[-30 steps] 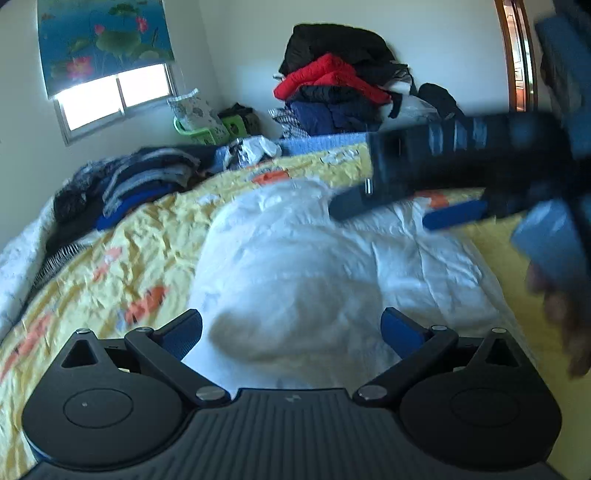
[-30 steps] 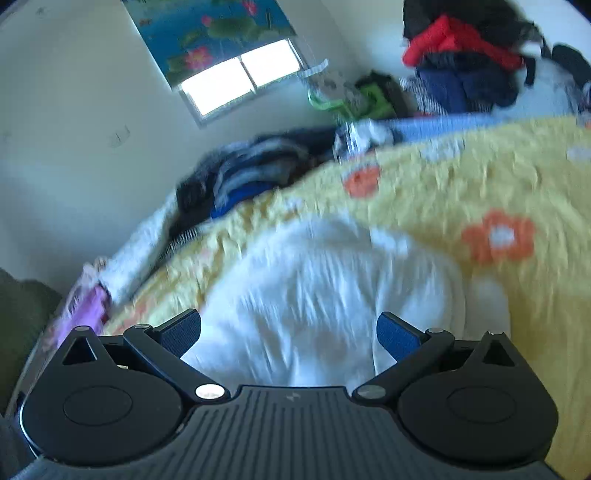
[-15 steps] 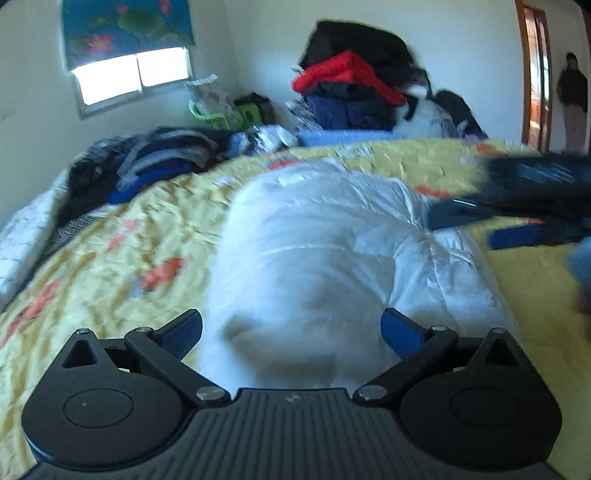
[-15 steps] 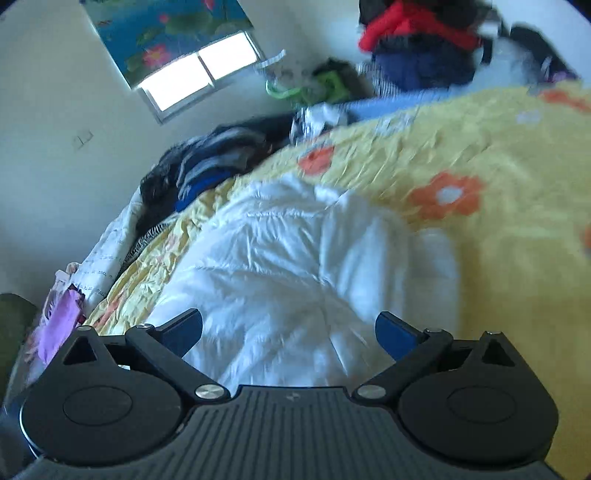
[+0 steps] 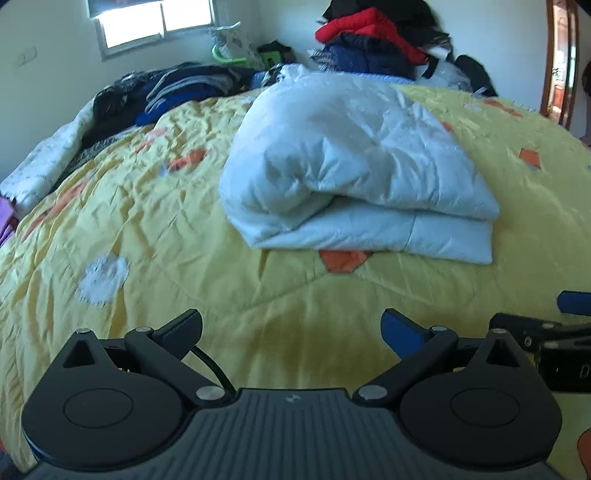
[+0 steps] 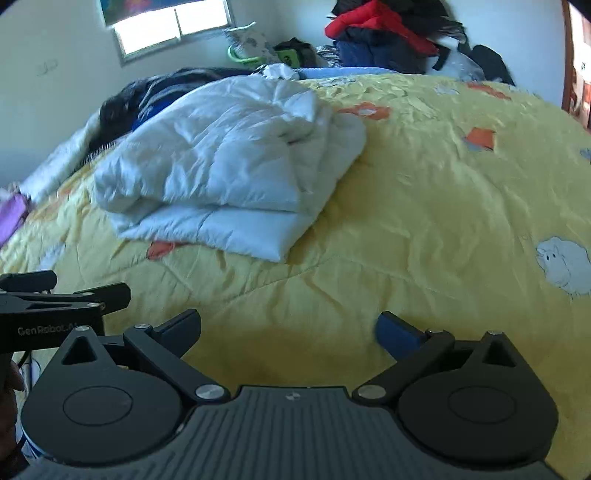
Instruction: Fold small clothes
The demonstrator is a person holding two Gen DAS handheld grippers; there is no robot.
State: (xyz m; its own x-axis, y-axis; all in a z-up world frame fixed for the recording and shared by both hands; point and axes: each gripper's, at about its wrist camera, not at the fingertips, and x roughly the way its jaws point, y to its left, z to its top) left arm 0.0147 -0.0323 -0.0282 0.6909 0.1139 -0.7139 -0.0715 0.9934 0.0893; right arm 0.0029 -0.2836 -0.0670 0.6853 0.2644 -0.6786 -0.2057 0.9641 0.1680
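Observation:
A white padded garment (image 5: 354,158) lies folded in layers on the yellow bedspread (image 5: 155,221); it also shows in the right wrist view (image 6: 236,166). My left gripper (image 5: 291,328) is open and empty, held back from the garment's near edge. My right gripper (image 6: 288,328) is open and empty, also short of the garment. The right gripper's body shows at the right edge of the left wrist view (image 5: 554,343). The left gripper's body shows at the left edge of the right wrist view (image 6: 55,302).
A pile of dark clothes (image 5: 166,92) lies at the bed's far left. A heap of red, navy and black clothes (image 5: 373,40) stands against the far wall. A window (image 5: 155,18) is at the back left, a doorway (image 5: 561,62) at the right.
Both grippers have pulled back from the white garment, which was right between their fingers before. The garment now lies folded on the bed, apart from both.

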